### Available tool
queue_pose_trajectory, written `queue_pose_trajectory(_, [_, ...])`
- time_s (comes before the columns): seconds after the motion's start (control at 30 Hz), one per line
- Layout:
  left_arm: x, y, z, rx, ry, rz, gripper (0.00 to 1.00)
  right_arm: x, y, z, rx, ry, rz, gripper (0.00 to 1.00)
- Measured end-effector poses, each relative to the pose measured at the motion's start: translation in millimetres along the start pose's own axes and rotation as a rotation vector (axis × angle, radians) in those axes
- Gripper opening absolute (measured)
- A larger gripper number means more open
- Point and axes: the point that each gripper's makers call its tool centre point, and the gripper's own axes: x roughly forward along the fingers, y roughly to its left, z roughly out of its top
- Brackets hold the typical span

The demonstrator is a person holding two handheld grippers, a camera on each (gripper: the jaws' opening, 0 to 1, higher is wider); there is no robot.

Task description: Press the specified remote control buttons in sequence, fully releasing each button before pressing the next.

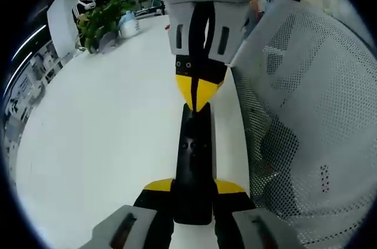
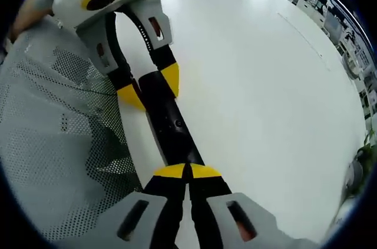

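While clamped at its near end between the left gripper (image 1: 193, 193) jaws, black remote control (image 1: 194, 160) held just above white table (image 1: 100, 143), beside mesh chair (image 1: 306, 113). Right gripper (image 2: 187, 171) jaws pinched together, yellow tips down on the remote's far end. Potted plant (image 1: 103, 19) way off at the table's far edge.

One black remote control (image 1: 192, 166) is counted on one white table (image 1: 100, 143). Two hand-held grippers are seen: the left hand-held gripper (image 1: 193, 193) and the right hand-held gripper (image 2: 187, 172). One potted plant (image 1: 103, 19) and one white mesh chair back (image 1: 312, 113) are counted.
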Motion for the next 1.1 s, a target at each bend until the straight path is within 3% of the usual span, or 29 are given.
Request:
queue_pose_trajectory(0.53, [0.1, 0.2, -0.5, -0.004, -0.002, -0.004, 0.24, 0.9, 0.6, 0.1, -0.043, 0.038, 0.004, 0.00])
queue_pose_trajectory(0.7, [0.2, 0.1, -0.6, -0.003, -0.002, -0.004, 0.24, 0.1, 0.3, -1.1, -0.034, 0.003, 0.000, 0.00])
queue_pose_trajectory(0.93, [0.4, 0.3, -0.4, -0.002, -0.005, -0.005, 0.24, -0.8, -0.7, 0.8, 0.052, -0.029, -0.006, 0.00])
queue_pose_trajectory(1.1, [0.4, 0.2, 0.0, -0.001, -0.005, -0.007, 0.24, -3.5, 2.6, 14.8, 0.054, -0.086, 0.000, 0.00])
